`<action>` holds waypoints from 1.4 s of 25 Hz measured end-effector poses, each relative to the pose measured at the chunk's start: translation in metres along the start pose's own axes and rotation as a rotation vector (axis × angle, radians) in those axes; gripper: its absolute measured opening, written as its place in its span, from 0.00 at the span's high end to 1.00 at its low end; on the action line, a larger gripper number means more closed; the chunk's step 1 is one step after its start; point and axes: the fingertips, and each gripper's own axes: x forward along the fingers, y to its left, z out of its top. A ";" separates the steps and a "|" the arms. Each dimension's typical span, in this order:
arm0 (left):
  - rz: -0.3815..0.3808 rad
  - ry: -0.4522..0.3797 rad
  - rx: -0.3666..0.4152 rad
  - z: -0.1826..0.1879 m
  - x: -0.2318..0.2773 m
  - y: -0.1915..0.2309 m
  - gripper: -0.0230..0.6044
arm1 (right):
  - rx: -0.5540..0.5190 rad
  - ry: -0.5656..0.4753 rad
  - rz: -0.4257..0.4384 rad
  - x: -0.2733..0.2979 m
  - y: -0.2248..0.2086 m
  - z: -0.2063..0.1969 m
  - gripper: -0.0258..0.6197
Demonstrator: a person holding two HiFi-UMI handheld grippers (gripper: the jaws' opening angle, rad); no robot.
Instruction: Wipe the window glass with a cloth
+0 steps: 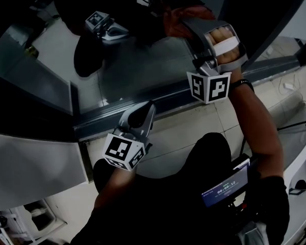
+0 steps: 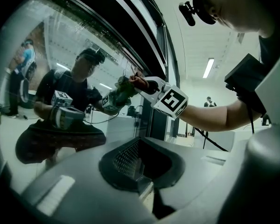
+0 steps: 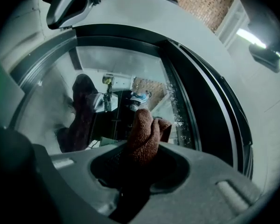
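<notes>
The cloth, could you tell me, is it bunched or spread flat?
Bunched: the cloth pokes up as a wad from the shut right tool.

The cloth (image 3: 142, 136) is showing a coarse, nubbly weave, matt and fuzzy. The window glass (image 1: 143, 75) is looking smooth and glossy, throwing back clear reflections. Its frame (image 1: 117, 117) is reading as dark, dull-finished metal. The right tool (image 3: 136, 167) and left tool (image 2: 141, 164) are looking like matt grey moulded plastic, the left one's inner pad (image 2: 127, 158) finely gridded. The floor tiles (image 1: 194, 129) are appearing pale and smooth.
</notes>
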 end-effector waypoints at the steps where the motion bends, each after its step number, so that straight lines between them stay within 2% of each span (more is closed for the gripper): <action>1: 0.000 0.002 0.000 -0.002 0.000 0.000 0.94 | 0.002 -0.002 0.006 -0.002 0.006 0.001 0.85; 12: 0.006 0.008 -0.004 -0.011 -0.003 0.003 0.94 | 0.016 -0.023 0.115 -0.026 0.083 0.012 0.85; 18: 0.008 0.012 -0.006 -0.001 0.000 0.005 0.94 | 0.047 -0.015 0.146 -0.028 0.099 0.012 0.85; 22: 0.006 0.008 -0.007 -0.008 0.000 0.006 0.94 | 0.068 -0.008 0.178 -0.034 0.119 0.014 0.85; 31: 0.003 0.009 -0.008 -0.011 0.000 0.002 0.94 | 0.047 -0.006 0.266 -0.052 0.169 0.016 0.85; 35: -0.003 0.010 -0.008 -0.012 0.001 0.001 0.94 | 0.050 0.000 0.285 -0.053 0.175 0.016 0.85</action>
